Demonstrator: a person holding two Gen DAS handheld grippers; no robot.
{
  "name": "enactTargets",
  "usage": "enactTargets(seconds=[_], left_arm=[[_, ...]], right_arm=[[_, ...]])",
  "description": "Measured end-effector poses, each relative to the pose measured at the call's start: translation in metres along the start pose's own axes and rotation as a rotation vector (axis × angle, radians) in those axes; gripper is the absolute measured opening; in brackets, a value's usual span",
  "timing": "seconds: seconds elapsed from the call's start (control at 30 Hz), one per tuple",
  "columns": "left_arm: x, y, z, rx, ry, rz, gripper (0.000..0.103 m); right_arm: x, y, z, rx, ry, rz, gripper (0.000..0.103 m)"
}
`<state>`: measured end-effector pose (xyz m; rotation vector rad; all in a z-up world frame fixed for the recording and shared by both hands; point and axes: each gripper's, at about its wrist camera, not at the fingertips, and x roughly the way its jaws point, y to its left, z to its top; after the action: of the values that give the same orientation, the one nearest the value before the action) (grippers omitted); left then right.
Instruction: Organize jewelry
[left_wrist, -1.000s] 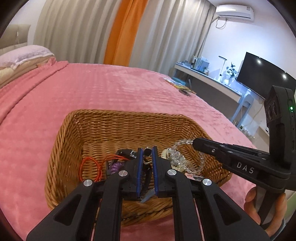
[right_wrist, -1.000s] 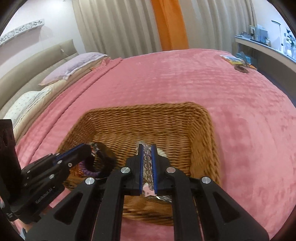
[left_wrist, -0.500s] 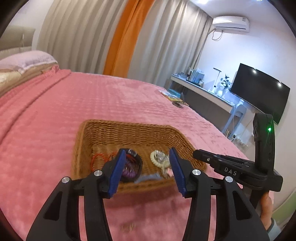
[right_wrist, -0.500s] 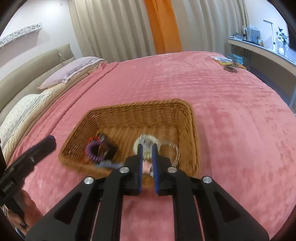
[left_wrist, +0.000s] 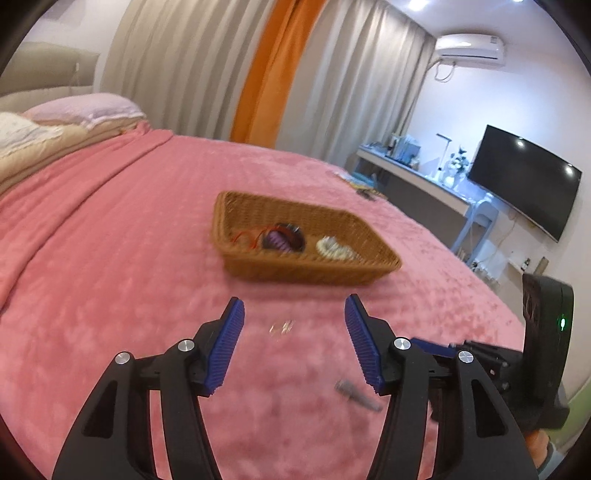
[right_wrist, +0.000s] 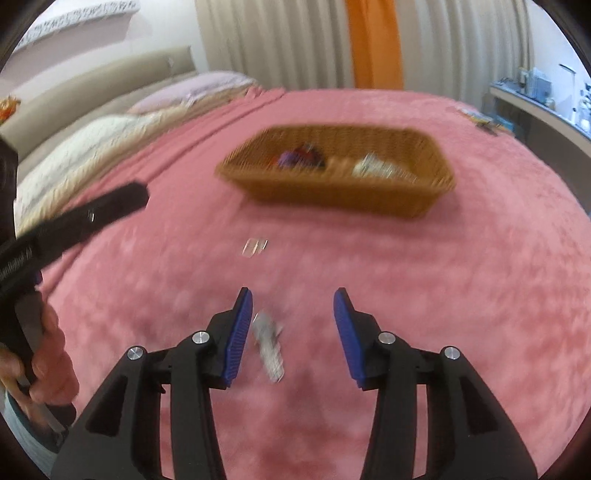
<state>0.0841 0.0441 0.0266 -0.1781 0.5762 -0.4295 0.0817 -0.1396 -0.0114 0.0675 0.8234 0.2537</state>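
I am hovering my left gripper (left_wrist: 293, 325) and right gripper (right_wrist: 293, 319), both spread open and empty, over small silvery jewelry pieces (right_wrist: 267, 347) lying between my fingers, short of the woven wicker basket (left_wrist: 295, 240) ahead.

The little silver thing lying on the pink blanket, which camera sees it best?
The right wrist view: the silver piece lies close, between the open right gripper fingers, though blurred. In the left wrist view it is a smaller grey smear beside the open left gripper.
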Motion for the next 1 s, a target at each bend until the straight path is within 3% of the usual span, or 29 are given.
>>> enactTargets(seconds=[0.2,0.37,0.5,0.6,0.73,0.87,1.0], left_arm=[[0.015,0.015,-0.020,-0.016,0.076,0.020,0.055],[0.030,0.019,-0.024,-0.014,0.122,0.081,0.055],[0.041,0.013,-0.022,0.019,0.162,0.094,0.054],[0.054,0.002,-0.019,0.102,0.235,0.106,0.054],[0.069,-0.011,-0.018,0.202,0.267,0.124,0.052],[0.094,-0.008,-0.015,0.184,0.313,0.090,0.040],[0.121,-0.004,-0.013,0.165,0.345,0.093,0.039]], right_arm=[[0.027,0.021,-0.018,-0.056,0.091,-0.017,0.039],[0.034,0.022,-0.019,-0.068,0.115,-0.023,0.037],[0.045,0.023,-0.018,-0.075,0.148,-0.029,0.024],[0.050,0.022,-0.015,-0.084,0.157,-0.048,0.015],[0.054,0.006,-0.009,-0.043,0.157,-0.068,0.015],[0.058,-0.014,0.000,-0.001,0.152,-0.074,0.015],[0.064,-0.026,0.007,0.011,0.143,-0.071,0.015]])
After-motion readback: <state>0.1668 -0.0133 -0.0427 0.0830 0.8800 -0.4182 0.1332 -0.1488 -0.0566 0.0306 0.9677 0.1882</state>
